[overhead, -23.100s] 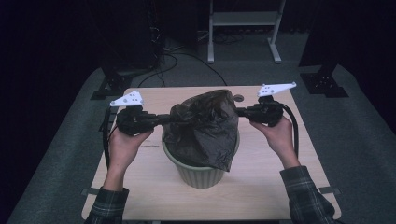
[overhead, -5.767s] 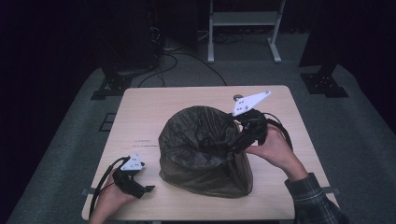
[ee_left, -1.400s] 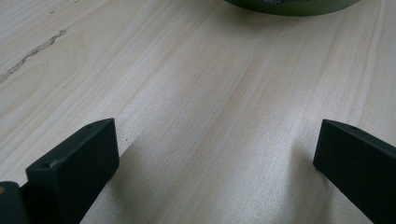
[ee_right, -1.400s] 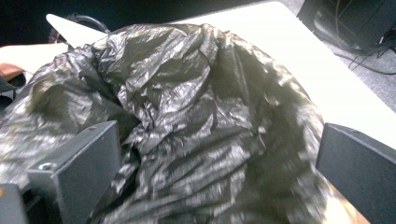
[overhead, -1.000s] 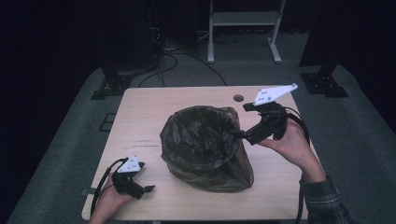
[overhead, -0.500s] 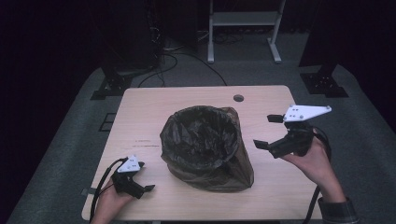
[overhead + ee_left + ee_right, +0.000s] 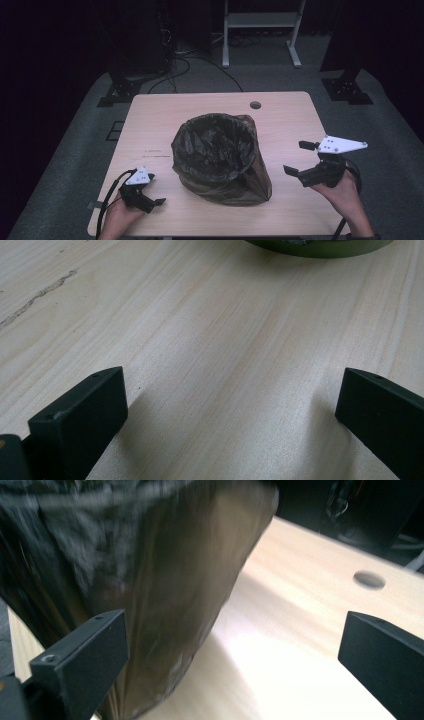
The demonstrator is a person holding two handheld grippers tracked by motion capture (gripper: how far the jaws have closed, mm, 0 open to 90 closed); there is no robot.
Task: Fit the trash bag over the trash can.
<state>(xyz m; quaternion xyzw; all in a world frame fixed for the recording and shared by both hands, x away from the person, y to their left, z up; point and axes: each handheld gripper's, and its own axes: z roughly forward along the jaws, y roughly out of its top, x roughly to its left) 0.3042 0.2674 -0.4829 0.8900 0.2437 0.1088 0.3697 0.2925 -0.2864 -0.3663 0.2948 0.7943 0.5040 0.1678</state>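
Your table is a pale wood top w/ a dark scratch on its left half and a small round hole near the far edge, right of centre. The right gripper view picks up that hole too, beyond the bag's edge.

Next biggest: the black bin bag sits about mid-table, a bit toward your side. Its mouth is open and faces up, spread round over the rim of a bin; the slack plastic drapes down to the tabletop, w/ a loose fold trailing toward the near right corner. The bin's green base peeks out at the top of the left gripper view, bag plastic just above it.

Your right gripper is held off the table's right side, near the bag but apart from it, jaws pointing at the bag and spread wide w/ nothing between. In the right gripper view the bag's side is blurred, just past the left jaw.

Your left gripper rests low at the near left corner, well apart from the bag. Jaws wide apart, bare wood between them.
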